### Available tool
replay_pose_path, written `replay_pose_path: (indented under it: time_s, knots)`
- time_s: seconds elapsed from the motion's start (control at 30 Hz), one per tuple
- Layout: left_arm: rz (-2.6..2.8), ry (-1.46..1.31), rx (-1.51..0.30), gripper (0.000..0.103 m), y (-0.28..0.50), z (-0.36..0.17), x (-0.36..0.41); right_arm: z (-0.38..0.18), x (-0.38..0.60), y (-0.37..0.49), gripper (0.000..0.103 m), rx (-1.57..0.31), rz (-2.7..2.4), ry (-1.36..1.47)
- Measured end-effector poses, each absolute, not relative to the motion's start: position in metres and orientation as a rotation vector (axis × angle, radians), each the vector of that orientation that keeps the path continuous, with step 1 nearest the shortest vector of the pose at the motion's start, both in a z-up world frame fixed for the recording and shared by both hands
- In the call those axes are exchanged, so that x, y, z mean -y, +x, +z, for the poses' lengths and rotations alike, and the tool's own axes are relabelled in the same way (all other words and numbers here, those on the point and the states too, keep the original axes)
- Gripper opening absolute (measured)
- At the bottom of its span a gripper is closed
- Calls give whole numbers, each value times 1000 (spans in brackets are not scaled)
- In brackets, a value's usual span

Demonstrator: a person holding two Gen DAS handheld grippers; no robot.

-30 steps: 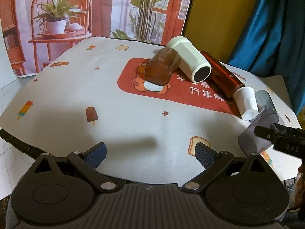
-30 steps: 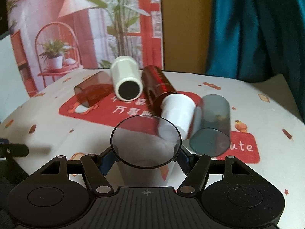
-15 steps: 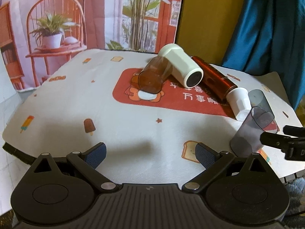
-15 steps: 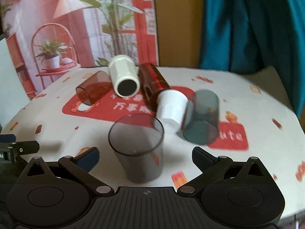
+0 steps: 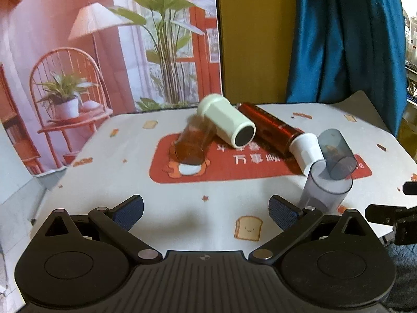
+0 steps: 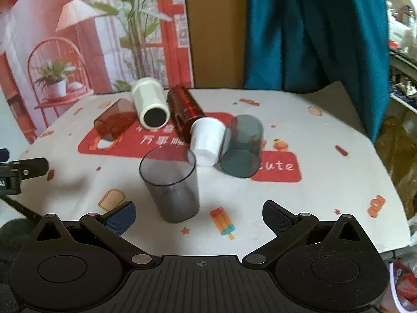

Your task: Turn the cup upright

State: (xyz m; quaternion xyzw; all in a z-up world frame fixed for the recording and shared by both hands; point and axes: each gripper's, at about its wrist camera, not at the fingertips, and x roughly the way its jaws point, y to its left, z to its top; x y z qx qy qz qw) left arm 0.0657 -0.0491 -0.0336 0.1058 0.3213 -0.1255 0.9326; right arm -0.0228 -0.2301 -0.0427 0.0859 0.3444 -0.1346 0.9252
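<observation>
Since the earlier frame the right tongs (image 6: 199, 215) have let go of the smoky grey translucent plastic tumbler (image 6: 170, 184) and drawn back from it, leaving it standing mouth-up on the round desk with the white printed cloth (image 6: 299, 203), near its front edge. Behind the tumbler the other cups lie on their sides across the red patch of the cloth: a dark red metallic cylinder (image 6: 185, 110), a cream ribbed cup with a dark opening (image 6: 149, 104), a blue-grey translucent tumbler (image 6: 242, 147) just beside a small white plastic cup (image 6: 207, 140), and an amber-brown translucent tumbler (image 6: 113, 124). Each looks light, stiff and smooth-walled, so it would probably roll or slip under a glancing touch; a pinch across the wall near the rim seems the safest hold. Both right fingers stand wide apart and empty, level and low behind the upright tumbler. Over the desk's near edge, the left tongs (image 5: 206, 210) are likewise spread wide and hold nothing.
</observation>
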Motion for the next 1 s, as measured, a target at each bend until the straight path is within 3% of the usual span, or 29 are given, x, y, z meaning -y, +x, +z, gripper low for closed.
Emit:
replay_pose_path:
  time_s: [1.0]
  knots:
    - [-179, 192, -603, 103, 31, -27, 25, -38, 211, -35, 103, -684, -310, 130]
